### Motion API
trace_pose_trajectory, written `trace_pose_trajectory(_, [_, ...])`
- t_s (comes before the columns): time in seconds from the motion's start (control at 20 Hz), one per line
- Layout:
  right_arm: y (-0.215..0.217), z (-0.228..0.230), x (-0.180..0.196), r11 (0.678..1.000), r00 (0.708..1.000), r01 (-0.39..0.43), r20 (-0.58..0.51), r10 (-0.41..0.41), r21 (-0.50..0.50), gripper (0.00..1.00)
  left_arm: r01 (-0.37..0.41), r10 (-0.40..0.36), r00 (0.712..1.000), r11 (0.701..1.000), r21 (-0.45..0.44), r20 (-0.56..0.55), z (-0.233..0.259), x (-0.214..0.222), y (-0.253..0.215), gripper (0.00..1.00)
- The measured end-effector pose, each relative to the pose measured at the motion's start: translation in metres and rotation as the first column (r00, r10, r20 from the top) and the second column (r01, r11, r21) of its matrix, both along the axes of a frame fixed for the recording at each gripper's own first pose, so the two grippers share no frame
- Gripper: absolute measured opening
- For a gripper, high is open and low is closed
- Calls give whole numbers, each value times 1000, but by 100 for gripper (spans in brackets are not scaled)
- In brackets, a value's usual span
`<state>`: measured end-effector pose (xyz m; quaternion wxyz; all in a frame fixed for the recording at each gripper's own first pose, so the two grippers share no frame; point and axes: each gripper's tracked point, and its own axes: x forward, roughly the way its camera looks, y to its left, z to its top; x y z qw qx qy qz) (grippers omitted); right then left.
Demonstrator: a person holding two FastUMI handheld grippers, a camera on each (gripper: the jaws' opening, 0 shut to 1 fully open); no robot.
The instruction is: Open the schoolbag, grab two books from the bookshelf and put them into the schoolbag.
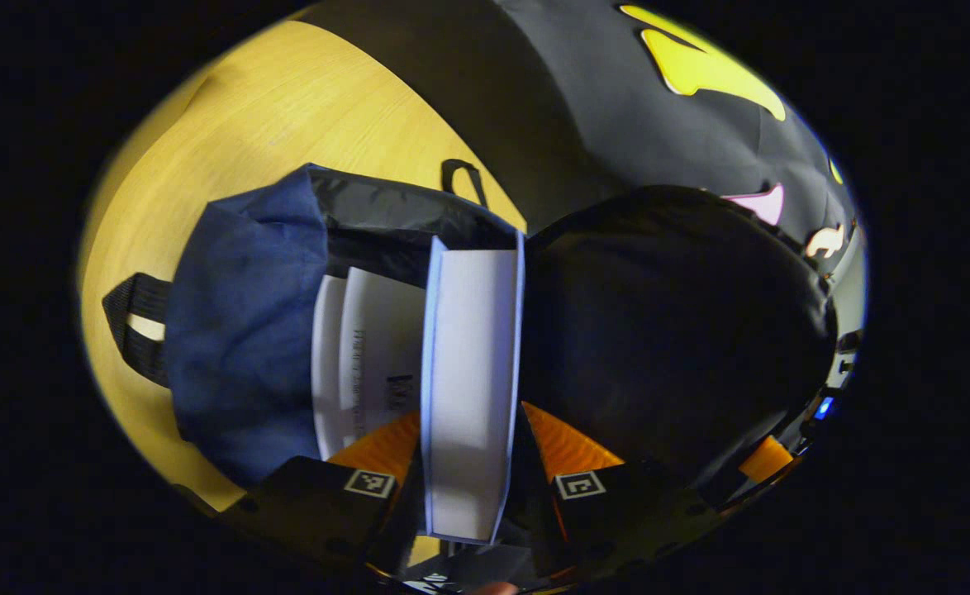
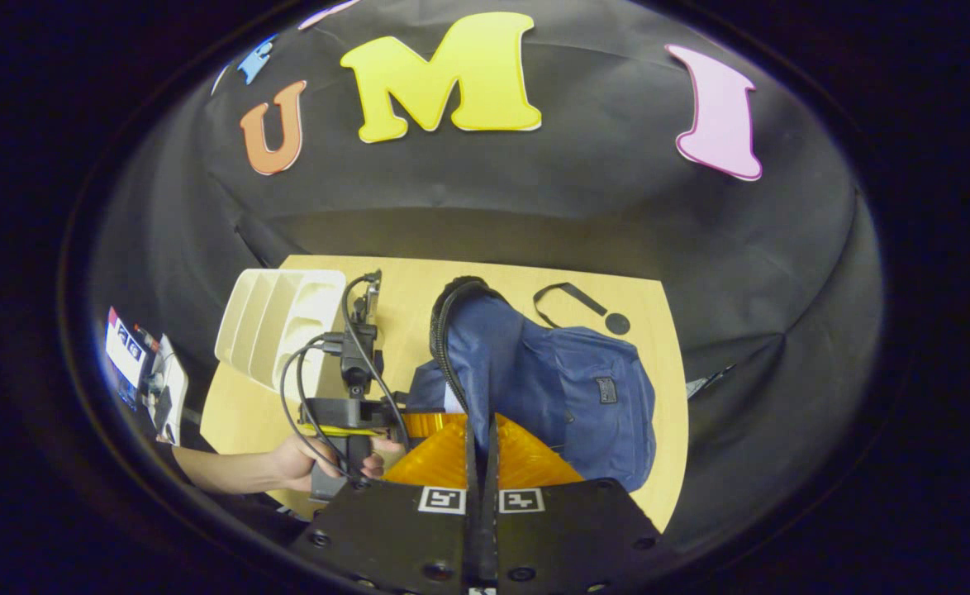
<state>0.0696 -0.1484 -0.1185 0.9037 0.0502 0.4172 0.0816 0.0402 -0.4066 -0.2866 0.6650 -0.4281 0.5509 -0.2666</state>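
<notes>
Blue-covered book [image 1: 468, 388] stands page edges up, long axis into the open schoolbag [image 1: 241, 330], clamped in left tongs [image 1: 470, 483]; right tongs [image 2: 480, 463] pressed together

A light wooden table [image 2: 667, 388] stands against the booth's black cloth wall. A dark blue schoolbag [image 2: 559, 388] lies on it, near the middle, its opening toward the camera. A thin black strap [image 2: 572, 299] trails from the bag across the tabletop. At the table's far left corner sits a white slotted bookshelf [image 2: 274, 318].
</notes>
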Motion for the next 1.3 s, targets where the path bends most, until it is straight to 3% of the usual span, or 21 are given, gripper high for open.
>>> trace_pose_trajectory(0.05, [0,-2,0,1000,1000,-1,-1,1,1,0,20,-20,1000,998,62,0,-8,-1,1,80])
trace_pose_trajectory(0.1, [0,-4,0,1000,1000,-2,-5,2,-1,0,39,-39,999,991,128,-2,-16,-1,4,72])
trace_pose_trajectory(0.15, [0,-7,0,1000,1000,-2,-8,2,3,0,48,-48,999,983,180,-4,-19,-2,7,81])
trace_pose_trajectory(0.25, [1,-9,-1,1000,1000,-3,-11,3,5,0,49,-63,997,952,304,38,-20,4,17,87])
trace_pose_trajectory(0.35, [-1,-12,-1,1000,1000,-4,-12,4,-4,0,52,-103,991,880,473,82,-26,8,39,90])
trace_pose_trajectory(0.4, [0,-13,-2,1000,1000,-5,-12,5,-1,3,44,-113,988,853,519,103,-25,11,45,90])
trace_pose_trajectory(0.45, [1,-14,-2,1000,1000,-5,-11,5,1,0,35,-118,986,839,542,119,-20,15,51,100])
trace_pose_trajectory(0.5, [2,-15,-2,1000,1000,-5,-10,5,4,3,25,-123,983,827,562,136,-20,15,52,90])
trace_pose_trajectory(0.6, [6,-16,-1,1000,1000,-9,-8,9,10,0,-22,-128,968,812,583,215,4,19,67,91])
trace_pose_trajectory(0.7, [12,-20,-1,1000,1000,-13,-4,13,19,0,-105,-127,932,803,586,340,39,30,82,91])
trace_pose_trajectory(0.75, [14,-22,-1,1000,1000,-13,-4,13,23,3,-158,-126,905,787,596,406,58,37,95,90])
trace_pose_trajectory(0.95, [33,-30,-3,998,1000,-16,1,16,55,1,-360,-87,793,732,579,603,128,57,160,90])
trace_pose_trajectory(1.0, [40,-33,-3,998,1000,-11,-1,11,64,5,-394,-76,766,729,560,638,146,61,175,90])
trace_pose_trajectory(1.05, [46,-29,-4,996,1000,-7,11,6,86,16,-424,-65,738,729,537,671,162,60,187,91])
trace_pose_trajectory(1.2, [77,-7,3,984,994,10,106,-29,176,65,-526,-56,645,690,496,762,203,63,222,93])
trace_pose_trajectory(1.3, [79,22,9,984,975,45,206,-80,171,97,-589,-76,576,652,478,814,238,55,250,99])
